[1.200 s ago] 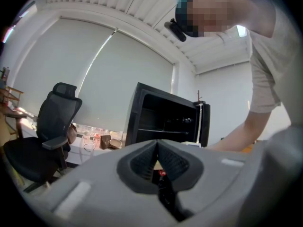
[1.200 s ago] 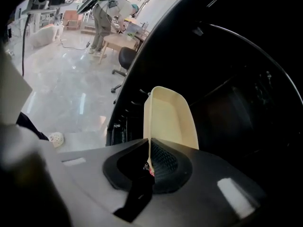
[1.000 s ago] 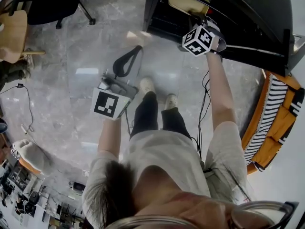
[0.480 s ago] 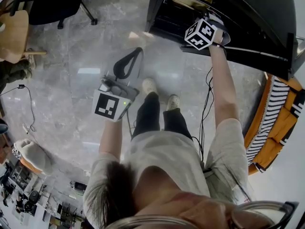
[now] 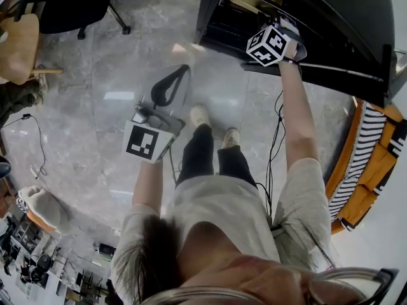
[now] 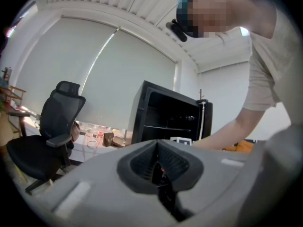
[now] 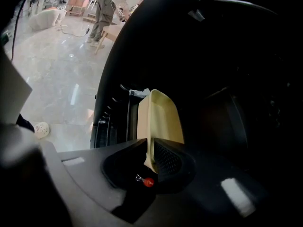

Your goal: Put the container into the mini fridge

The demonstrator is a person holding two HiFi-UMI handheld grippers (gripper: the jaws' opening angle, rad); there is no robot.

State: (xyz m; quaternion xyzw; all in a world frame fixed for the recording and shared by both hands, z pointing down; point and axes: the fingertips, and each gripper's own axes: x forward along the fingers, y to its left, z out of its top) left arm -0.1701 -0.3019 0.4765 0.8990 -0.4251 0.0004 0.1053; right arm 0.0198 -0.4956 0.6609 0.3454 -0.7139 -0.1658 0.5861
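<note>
Right gripper (image 7: pixel 149 146): the jaws were clamped on the near edge of the container, with the thin rim pinched between the ribbed pads (image 7: pixel 166 159).
Container (image 7: pixel 161 116): a pale yellow, shallow piece was seen edge-on in the right gripper view, reaching from the jaws into the dark opening of the mini fridge. In the head view its yellow side was glimpsed just past the marker cube (image 5: pixel 272 44). Whether it was set on a shelf could not be told.
Mini fridge (image 5: pixel 337 24): a black cabinet was stood on the floor with its door swung open. A shelf line was visible inside it in the left gripper view.
Right arm (image 5: pixel 297 116): it was stretched forward to the fridge opening.
Left gripper (image 6: pixel 157 159): the jaws were pressed together with nothing between them. It was held low over the floor, well apart from the fridge, by the person's left side.
Floor (image 5: pixel 95 107): grey, glossy stone was seen, and the person's light shoes (image 5: pixel 197 114) were planted on it.
Surroundings: a black office chair (image 6: pixel 49 136) was stood to the left of the fridge, before a wide pale window blind (image 6: pixel 94 74). An orange seat with a striped cover (image 5: pixel 369 151) was placed at the right edge of the head view.
</note>
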